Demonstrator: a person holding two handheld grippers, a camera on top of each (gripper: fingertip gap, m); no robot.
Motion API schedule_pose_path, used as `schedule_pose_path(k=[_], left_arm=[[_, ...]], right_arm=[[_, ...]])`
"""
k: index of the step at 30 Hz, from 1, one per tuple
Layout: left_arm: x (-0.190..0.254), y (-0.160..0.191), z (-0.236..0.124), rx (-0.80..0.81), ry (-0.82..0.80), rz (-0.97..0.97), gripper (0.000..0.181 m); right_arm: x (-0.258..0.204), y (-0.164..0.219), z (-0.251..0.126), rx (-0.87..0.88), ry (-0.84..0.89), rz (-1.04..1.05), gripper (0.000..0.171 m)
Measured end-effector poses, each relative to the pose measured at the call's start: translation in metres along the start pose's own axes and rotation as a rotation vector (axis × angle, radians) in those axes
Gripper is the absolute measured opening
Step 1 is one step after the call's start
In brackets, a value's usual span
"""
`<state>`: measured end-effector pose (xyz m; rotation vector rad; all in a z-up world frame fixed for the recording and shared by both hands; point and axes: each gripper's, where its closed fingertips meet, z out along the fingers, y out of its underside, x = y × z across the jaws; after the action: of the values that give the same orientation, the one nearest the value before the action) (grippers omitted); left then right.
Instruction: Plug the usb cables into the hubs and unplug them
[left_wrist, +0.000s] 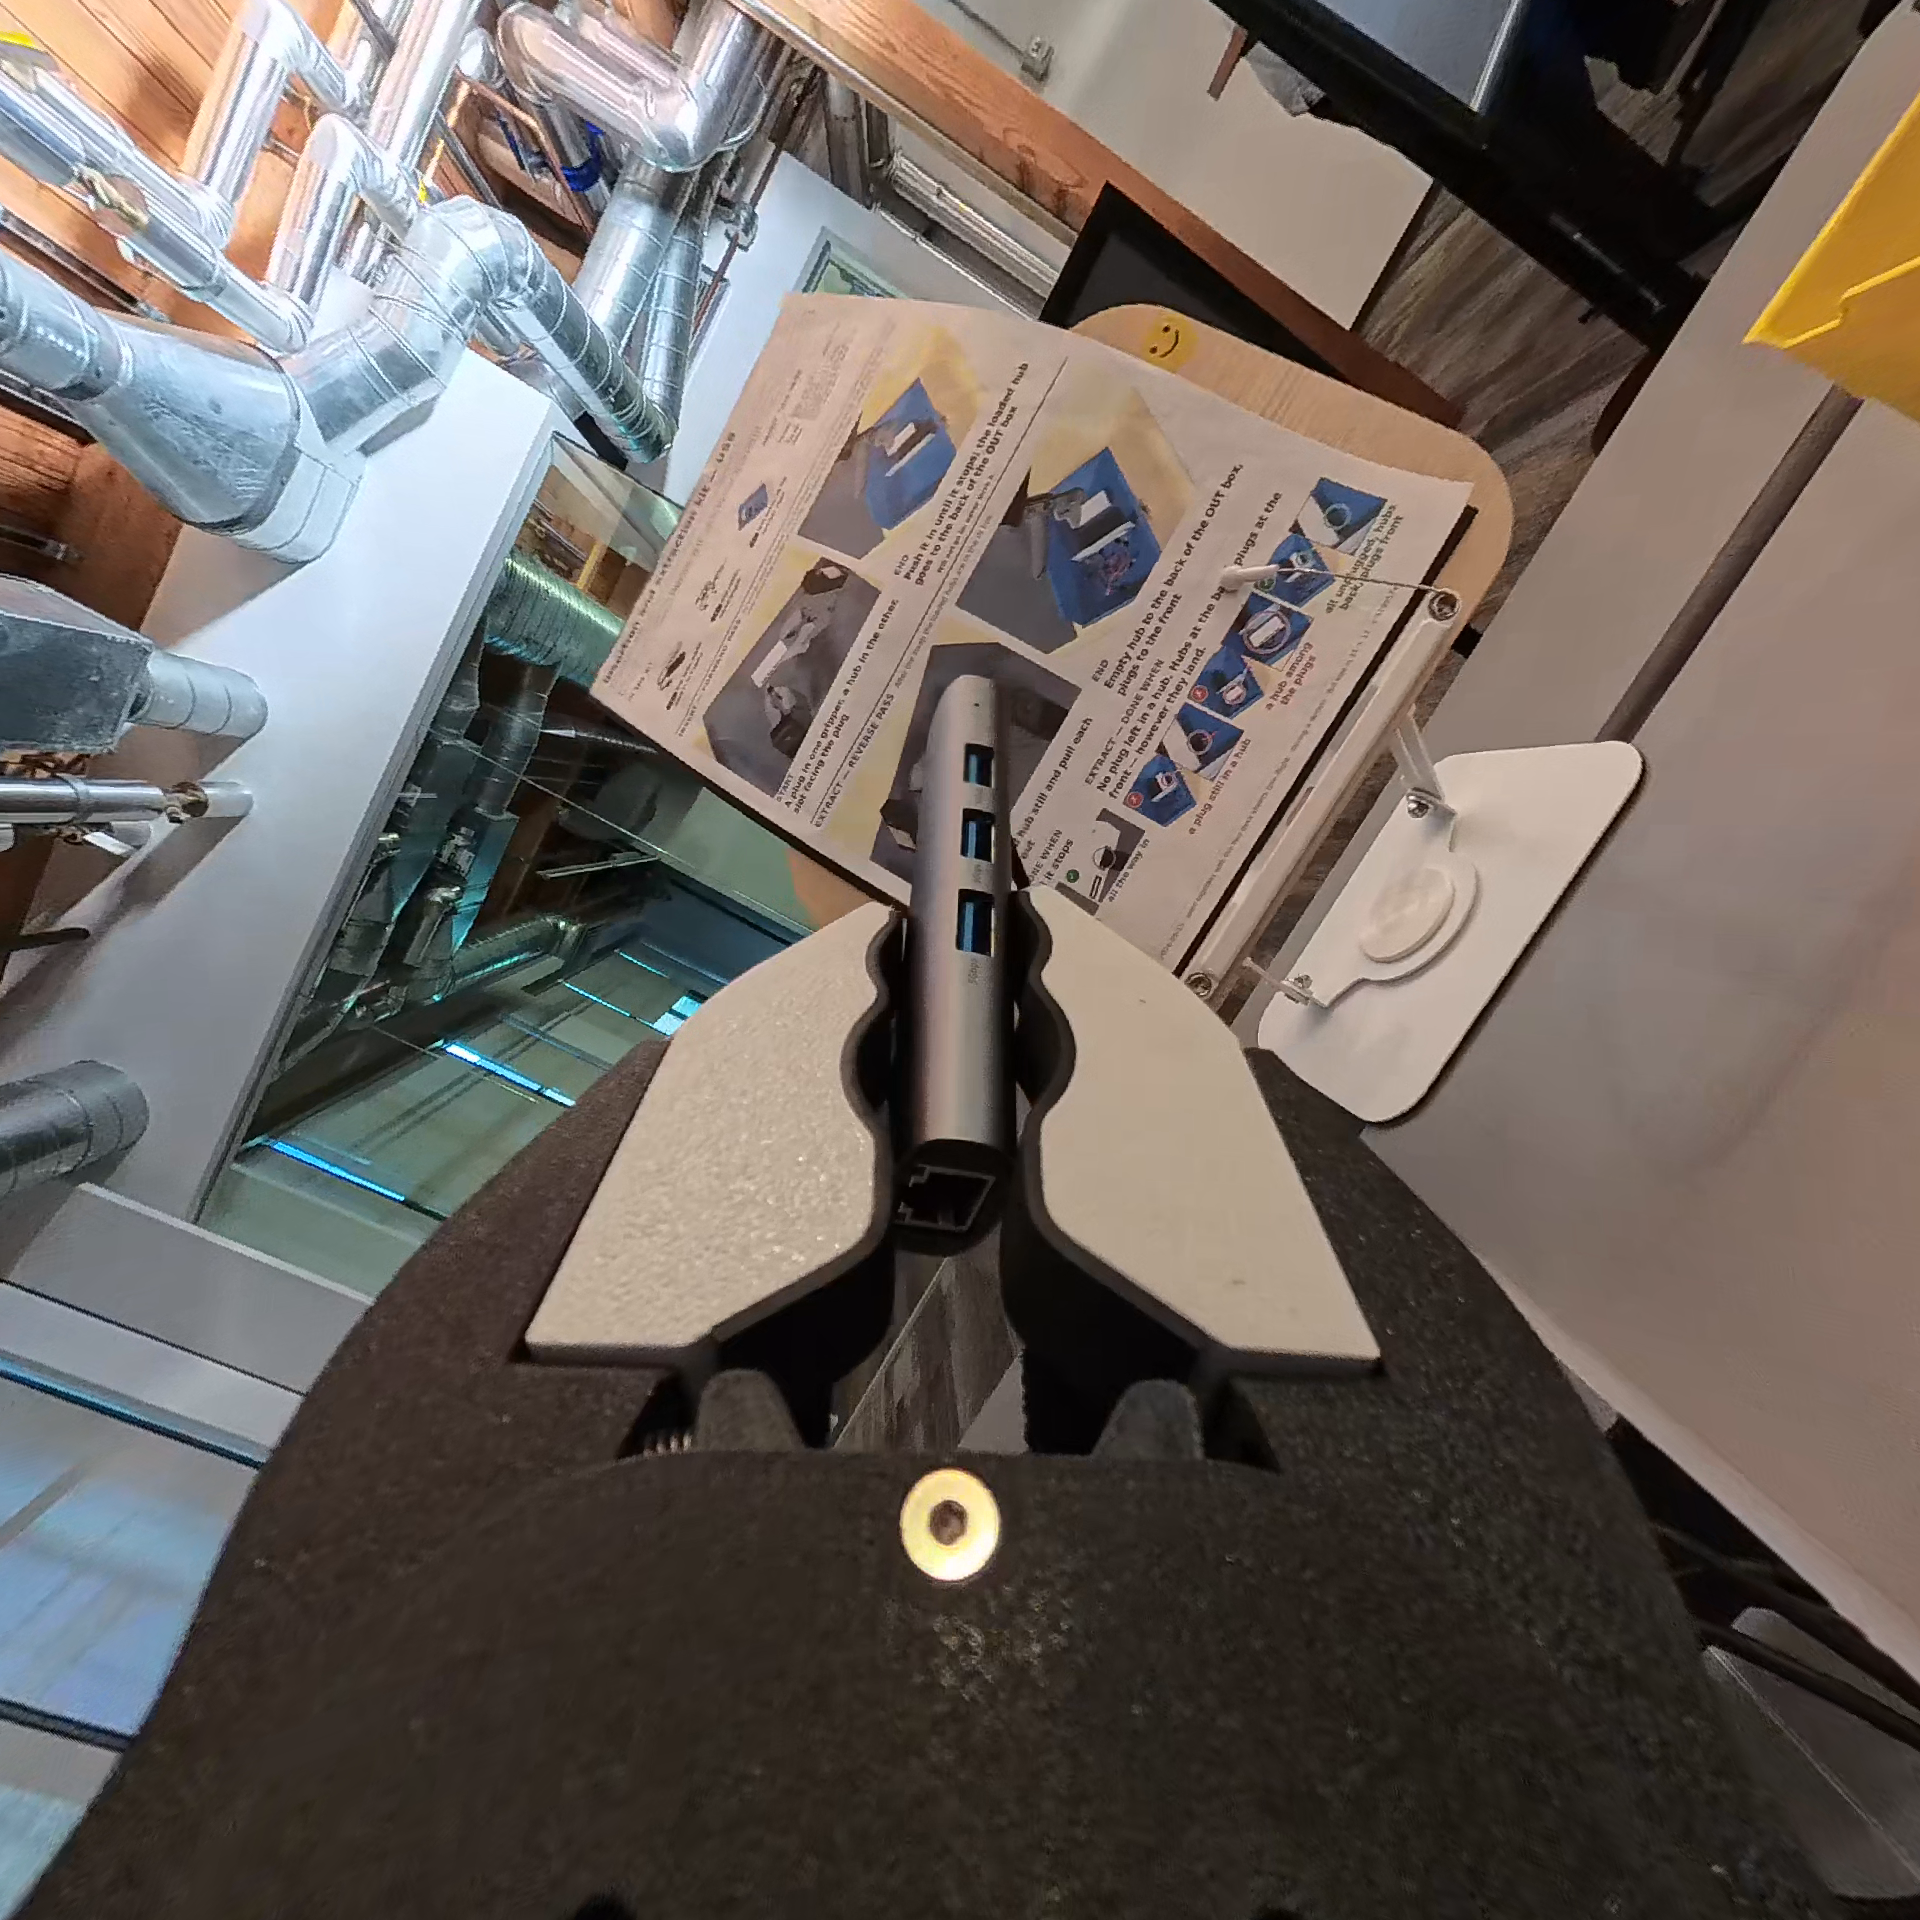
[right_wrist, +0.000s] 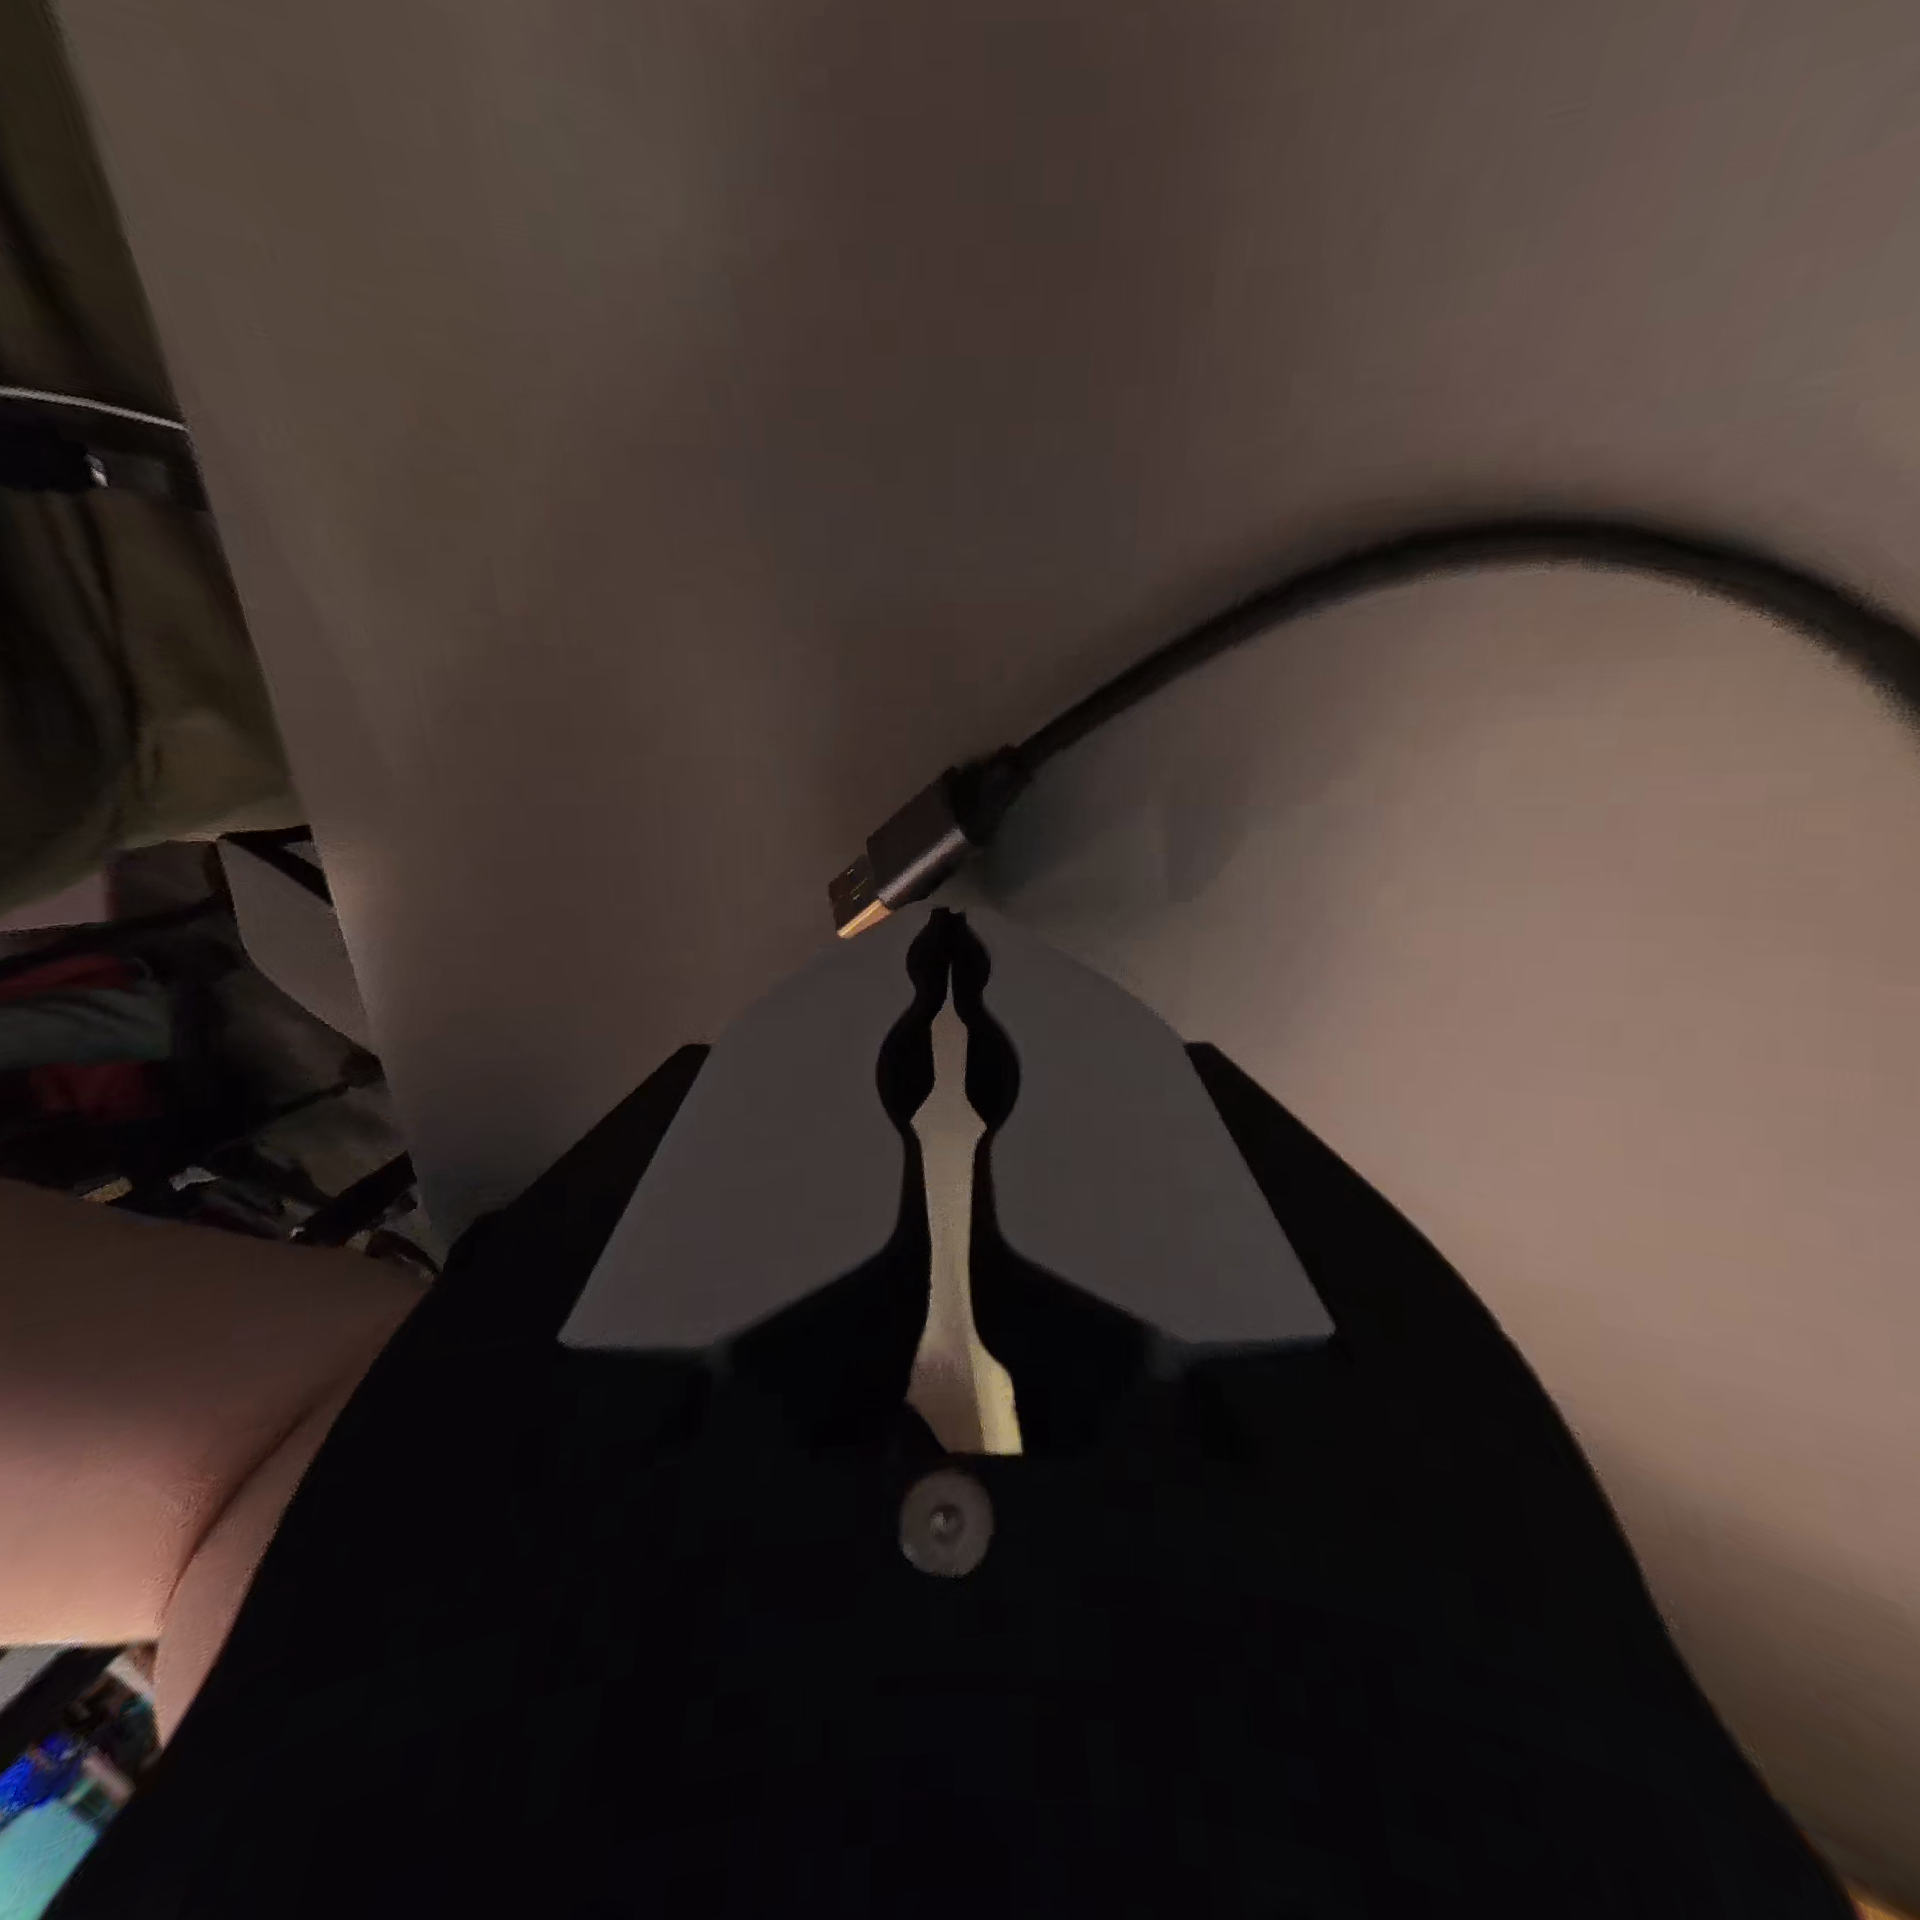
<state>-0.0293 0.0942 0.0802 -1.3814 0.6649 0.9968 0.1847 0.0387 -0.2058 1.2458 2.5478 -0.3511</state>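
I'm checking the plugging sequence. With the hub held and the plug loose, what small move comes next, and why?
Probably open the right gripper and close it on the USB plug: its jaws are shut and empty just beside it, while the left gripper already clamps the hub.

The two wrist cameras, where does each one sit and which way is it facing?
Left wrist view: on the left gripper, tilted up toward a printed instruction sheet and silver ducts; its fingers clamp a slim grey metal USB hub.
Right wrist view: on the right gripper, aimed at a pale tabletop; closed tips beside a black cable's grey USB plug.
Shared: nothing visibly.
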Motion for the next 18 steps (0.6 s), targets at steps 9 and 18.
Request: schedule_pose_path(k=[9, 18], left_arm=[[-0.015, 0.004, -0.005, -0.010, -0.033, -0.019, 0.018], [-0.034, 0.012, -0.011, -0.022, -0.073, -0.063, 0.017]], right_arm=[[-0.024, -0.092, 0.013, 0.262, 0.043, -0.348, 0.001], [0.002, -0.124, -0.019, 0.524, 0.206, -0.580, 0.024]])
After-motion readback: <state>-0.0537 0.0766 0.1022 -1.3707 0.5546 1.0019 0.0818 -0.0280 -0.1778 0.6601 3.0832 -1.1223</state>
